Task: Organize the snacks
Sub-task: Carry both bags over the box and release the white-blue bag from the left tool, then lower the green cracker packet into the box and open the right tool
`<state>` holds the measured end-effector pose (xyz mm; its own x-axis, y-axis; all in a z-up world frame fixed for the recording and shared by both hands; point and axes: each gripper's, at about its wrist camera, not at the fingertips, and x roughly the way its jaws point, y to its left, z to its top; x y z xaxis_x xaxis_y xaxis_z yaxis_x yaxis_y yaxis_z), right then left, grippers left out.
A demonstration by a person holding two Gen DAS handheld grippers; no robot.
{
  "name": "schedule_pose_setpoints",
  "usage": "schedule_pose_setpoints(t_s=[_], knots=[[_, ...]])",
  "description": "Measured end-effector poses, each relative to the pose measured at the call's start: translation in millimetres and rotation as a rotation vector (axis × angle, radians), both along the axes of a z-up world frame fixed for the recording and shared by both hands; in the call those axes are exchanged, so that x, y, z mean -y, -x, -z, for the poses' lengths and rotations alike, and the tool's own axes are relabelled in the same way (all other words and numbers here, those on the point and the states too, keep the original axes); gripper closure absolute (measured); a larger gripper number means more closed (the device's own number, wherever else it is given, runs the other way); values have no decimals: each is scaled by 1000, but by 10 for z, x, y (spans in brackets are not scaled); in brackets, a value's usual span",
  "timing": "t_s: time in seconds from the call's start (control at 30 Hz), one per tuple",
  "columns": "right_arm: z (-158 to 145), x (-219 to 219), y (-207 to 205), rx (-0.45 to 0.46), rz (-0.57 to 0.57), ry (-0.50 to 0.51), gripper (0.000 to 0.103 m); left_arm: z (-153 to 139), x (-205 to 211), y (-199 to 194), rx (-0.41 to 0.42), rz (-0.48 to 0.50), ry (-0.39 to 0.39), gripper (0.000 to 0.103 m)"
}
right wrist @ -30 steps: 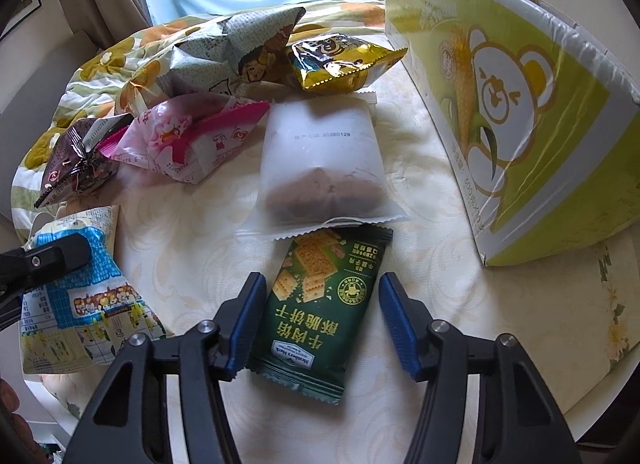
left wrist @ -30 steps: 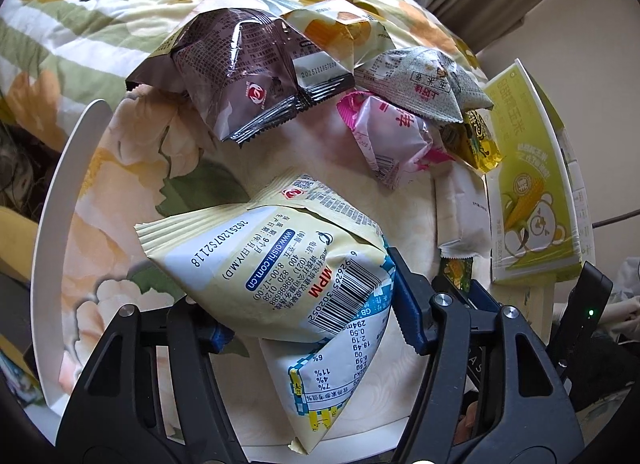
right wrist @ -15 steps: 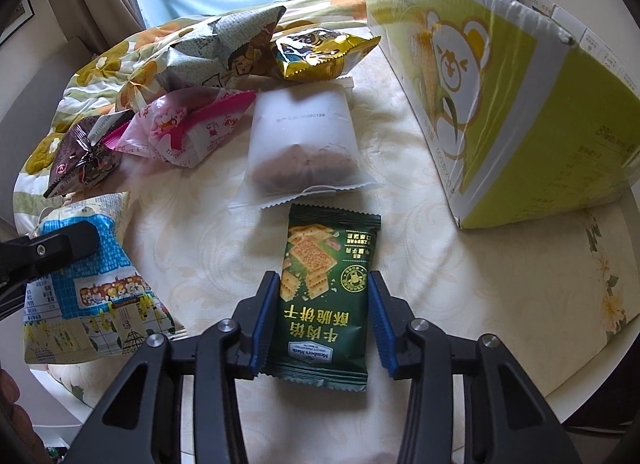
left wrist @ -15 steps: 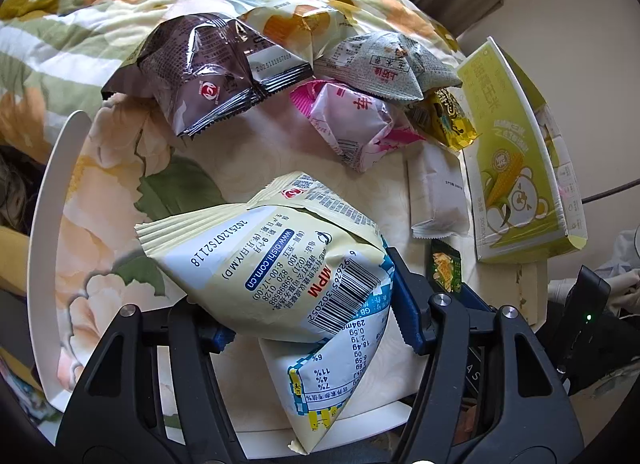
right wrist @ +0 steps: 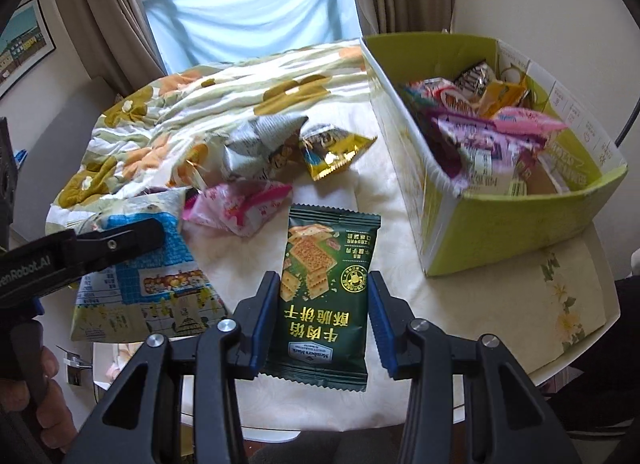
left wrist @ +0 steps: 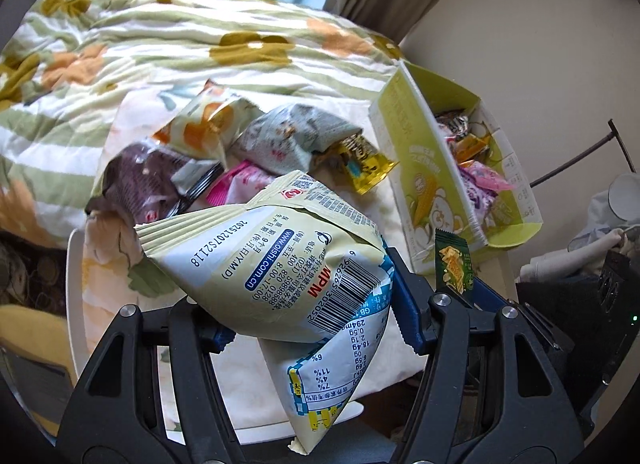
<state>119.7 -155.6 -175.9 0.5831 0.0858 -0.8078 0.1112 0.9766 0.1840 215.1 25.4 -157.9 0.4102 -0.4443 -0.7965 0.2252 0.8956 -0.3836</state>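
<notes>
My left gripper [left wrist: 312, 324] is shut on a cream and blue snack bag [left wrist: 280, 260] and holds it above the table; the bag also shows in the right wrist view [right wrist: 148, 296]. My right gripper [right wrist: 322, 316] is shut on a dark green cracker packet [right wrist: 326, 292], lifted off the table; the packet also shows in the left wrist view [left wrist: 454, 266]. A yellow-green cardboard box [right wrist: 508, 227] with several snacks inside stands at the right, and it shows in the left wrist view [left wrist: 424, 179] too.
Loose snacks lie at the table's far side: a pink packet [right wrist: 240, 207], a grey bag [right wrist: 260, 147], a gold packet [right wrist: 332, 151], a brown bag [left wrist: 148, 179]. A flowered quilt [left wrist: 160, 47] lies behind. The round white table [right wrist: 500, 304] has an edge near me.
Both grippers rose from the table with their packets. The right gripper closed on the green cracker packet and lifted it. The box's open top has come into view.
</notes>
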Motion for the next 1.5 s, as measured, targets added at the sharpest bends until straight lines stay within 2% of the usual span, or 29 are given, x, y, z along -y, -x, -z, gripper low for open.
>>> schedule_pose_setpoints(t_s=[0.23,0.47,0.63,0.77,0.93,0.97,1.0,1.03,1.1,1.17,1.33,1.5], knots=[[-604,251,-39,129,-34,-14,63,-539,537,-111,105,50,-10,43],[-966,1024,-98,204,-38,15,63,-852,1352,-193,164,63,13,43],[-1049,1731,-166,217,-16,39,63,-825,2090,-286,159,92,23,43],[-1017,2225,-272,209,-11,32,63,-663,2606,-353,119,108,1,43],[-923,2657,-382,195,-22,22,63,-443,3080,-360,70,123,26,43],[-911,2726,-406,194,-26,20,63,-410,3147,-361,71,123,31,40],[-893,2778,-418,192,-31,20,63,-387,3218,-353,71,124,36,32],[-877,2827,-434,190,-35,18,63,-373,3265,-336,75,112,17,29],[-853,2915,-446,188,-37,11,63,-367,3329,-344,89,76,-56,7],[-836,2996,-454,188,-40,-6,63,-388,3287,-315,107,48,-63,1],[-795,3088,-518,189,-72,-34,63,-426,3008,-312,103,-34,-45,1],[-804,3049,-659,192,-125,-64,63,-442,2764,-282,106,-93,-78,1]])
